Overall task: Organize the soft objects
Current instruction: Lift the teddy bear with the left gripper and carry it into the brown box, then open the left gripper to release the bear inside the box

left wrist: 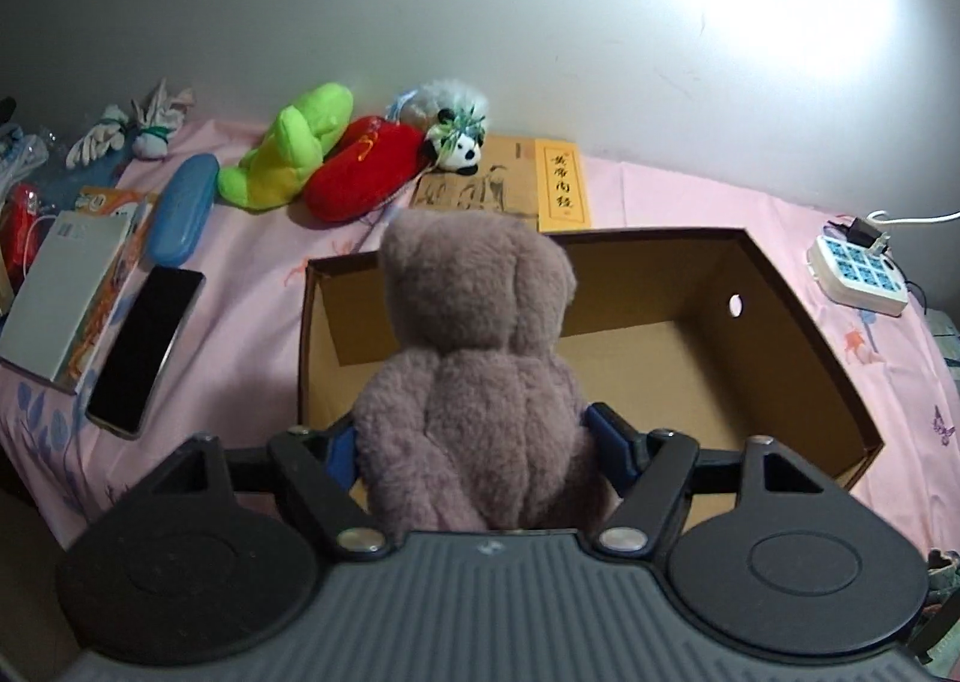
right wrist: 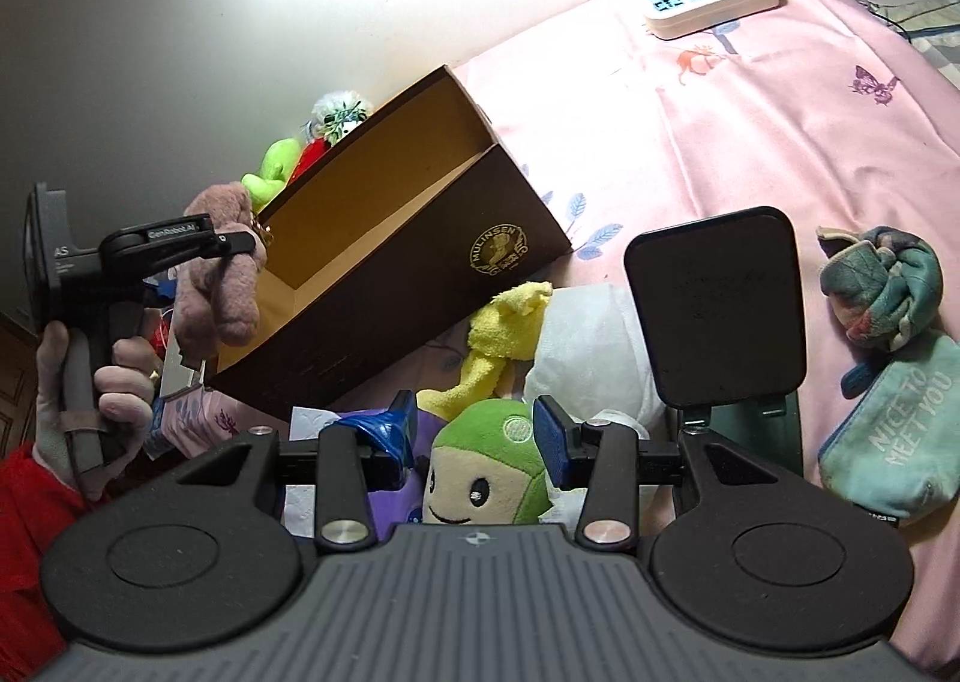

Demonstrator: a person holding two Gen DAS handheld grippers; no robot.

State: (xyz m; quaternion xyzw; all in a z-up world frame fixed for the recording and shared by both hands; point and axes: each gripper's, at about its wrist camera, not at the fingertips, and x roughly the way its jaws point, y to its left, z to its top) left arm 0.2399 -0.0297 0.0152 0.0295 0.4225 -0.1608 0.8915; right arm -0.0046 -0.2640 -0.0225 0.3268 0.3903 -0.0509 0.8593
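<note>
Our left gripper (left wrist: 474, 442) clamps the bear (left wrist: 474, 358) above the box (left wrist: 798, 322), lower centre; release next; right gripper (right wrist: 474, 430) gapes over the green-headed doll (right wrist: 486, 466).

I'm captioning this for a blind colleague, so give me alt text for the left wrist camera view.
The left gripper is shut on a mauve teddy bear, holding it over an open, empty cardboard box on a pink bedsheet. Behind the box, green, red and panda plush toys lie along the wall.
</note>
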